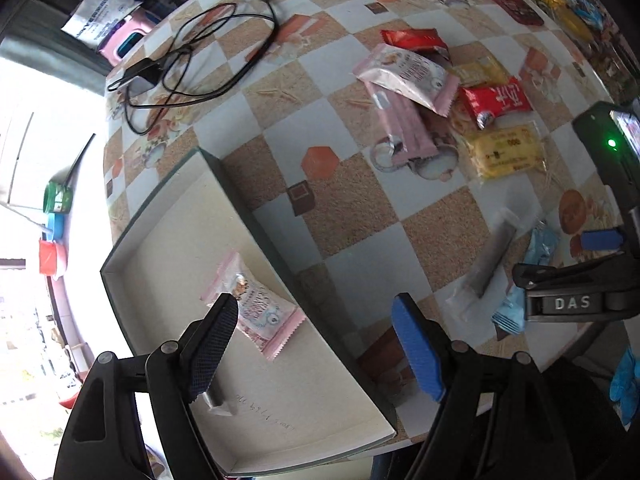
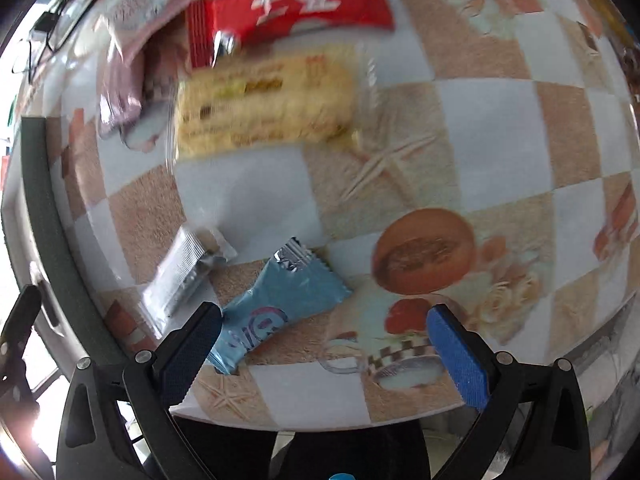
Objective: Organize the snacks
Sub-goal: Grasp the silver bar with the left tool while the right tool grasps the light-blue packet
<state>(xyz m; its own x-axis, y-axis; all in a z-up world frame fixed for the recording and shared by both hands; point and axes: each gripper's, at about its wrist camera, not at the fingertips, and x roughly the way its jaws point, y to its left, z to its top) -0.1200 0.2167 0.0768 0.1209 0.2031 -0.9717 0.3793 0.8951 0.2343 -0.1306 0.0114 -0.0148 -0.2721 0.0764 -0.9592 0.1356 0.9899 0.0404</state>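
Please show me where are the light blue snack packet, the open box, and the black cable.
light blue snack packet (image 2: 280, 296): right wrist view, middle of the wrapper.
open box (image 1: 168, 184): left wrist view, its dark far rim.
black cable (image 1: 260, 50): left wrist view, right side of the loop.

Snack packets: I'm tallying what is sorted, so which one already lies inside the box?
The pink packet lies on the box floor by the left tool. The rest, like the light blue packet, lie on the table.

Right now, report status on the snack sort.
Both grippers open, empty: left gripper over the box, right gripper above the blue packet. One pink packet boxed. Clear silver sachet close beside the blue packet.
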